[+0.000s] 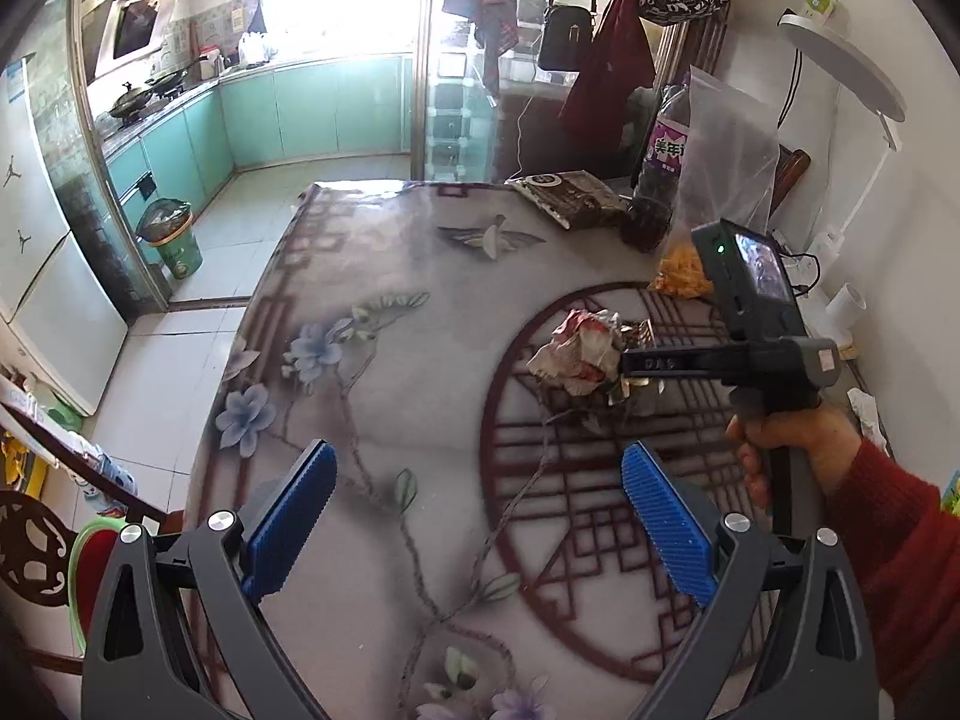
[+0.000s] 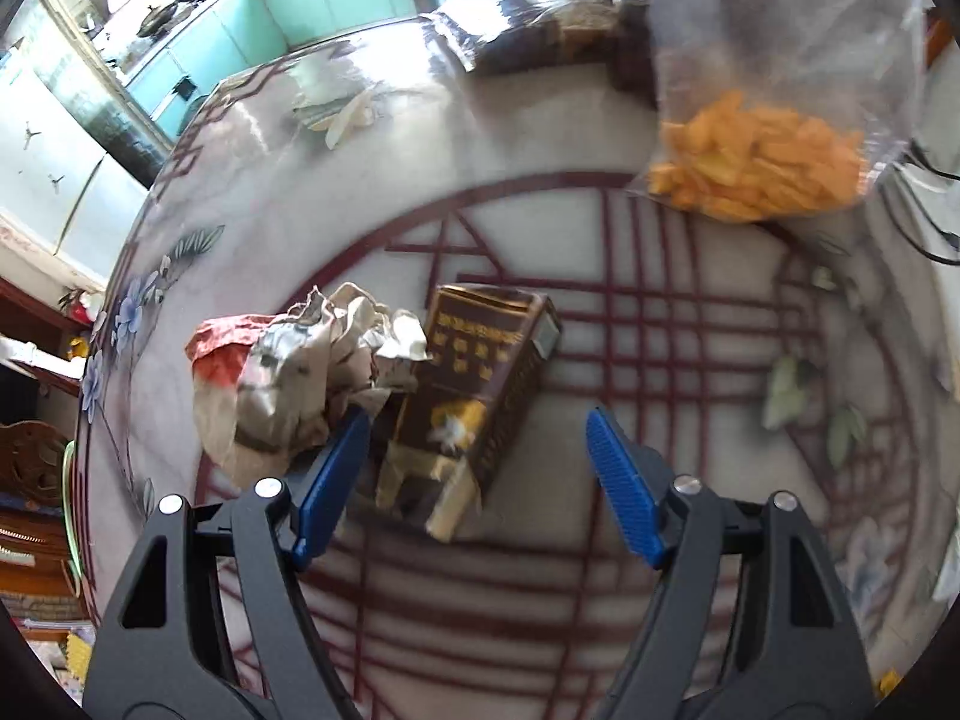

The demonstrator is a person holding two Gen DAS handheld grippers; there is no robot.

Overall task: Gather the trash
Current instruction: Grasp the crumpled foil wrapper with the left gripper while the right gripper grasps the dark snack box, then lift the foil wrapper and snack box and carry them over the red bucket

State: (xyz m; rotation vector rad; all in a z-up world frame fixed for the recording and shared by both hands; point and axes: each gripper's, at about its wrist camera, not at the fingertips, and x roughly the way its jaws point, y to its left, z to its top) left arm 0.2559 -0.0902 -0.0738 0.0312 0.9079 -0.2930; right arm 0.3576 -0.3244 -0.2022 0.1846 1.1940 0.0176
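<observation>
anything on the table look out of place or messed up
Yes: a crumpled wrapper and a dark brown carton lie touching near the middle of the table. The carton lies on its side with its near end torn open. The bag of orange snacks farther back looks intact, nothing spilled.

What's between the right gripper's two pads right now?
In the right wrist view, the near end of the brown carton lies between the right gripper's open pads, untouched; the crumpled wrapper sits just outside the left pad.
</observation>
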